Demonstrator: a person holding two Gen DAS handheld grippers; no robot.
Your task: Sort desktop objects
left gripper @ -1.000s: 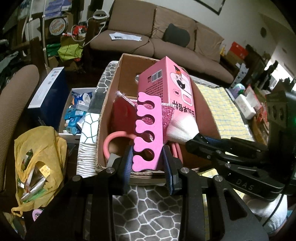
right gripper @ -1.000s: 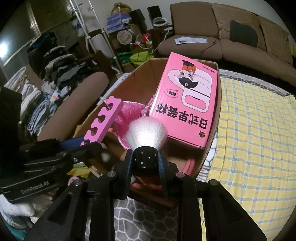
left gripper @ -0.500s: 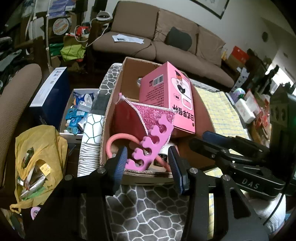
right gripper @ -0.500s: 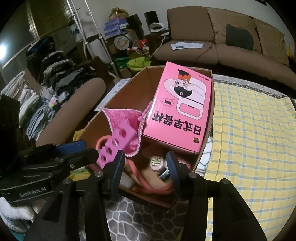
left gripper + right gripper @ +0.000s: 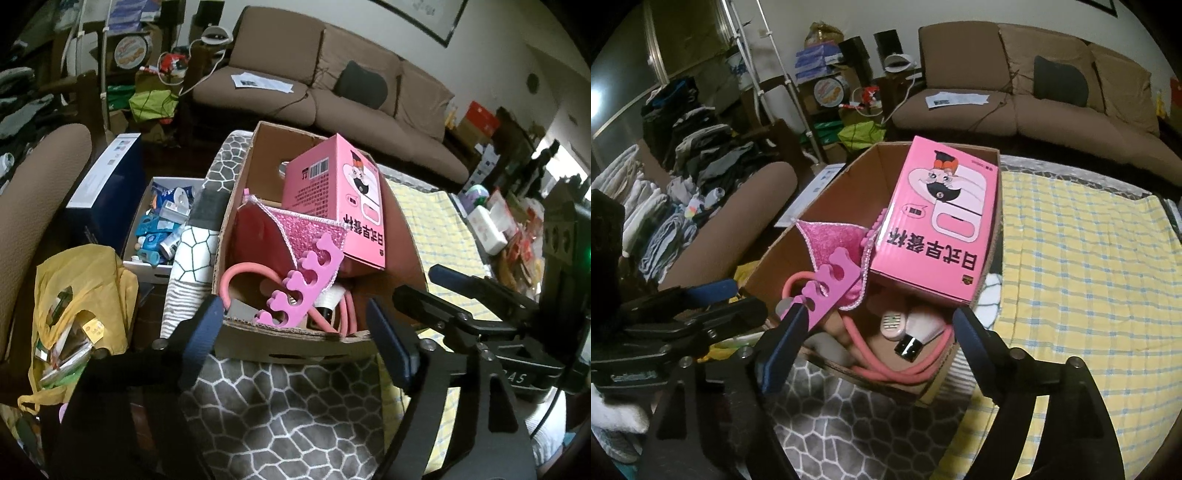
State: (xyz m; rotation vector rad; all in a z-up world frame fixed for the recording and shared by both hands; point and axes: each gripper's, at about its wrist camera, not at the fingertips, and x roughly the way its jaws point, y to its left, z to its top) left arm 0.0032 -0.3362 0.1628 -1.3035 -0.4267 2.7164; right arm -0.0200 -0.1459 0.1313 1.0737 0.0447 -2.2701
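Corrugated cardboard box (image 5: 280,349): inside-left, glittery pink cloth (image 5: 310,230); foam toe separator (image 5: 299,291) lobed, leaning on near wall; brush (image 5: 918,338) on floor; glossy pink carton (image 5: 343,206) tilted, inside-right. Left gripper (image 5: 295,341), right gripper (image 5: 875,345) angled down over the box, fingers opening, nothing between.

Both the left gripper (image 5: 295,332) and the right gripper (image 5: 871,332) now have their jaws opening and empty, the pink toe separator (image 5: 295,286) released earlier lying tilted in the cardboard box (image 5: 280,347) and the white brush (image 5: 921,328) dropped beside it.
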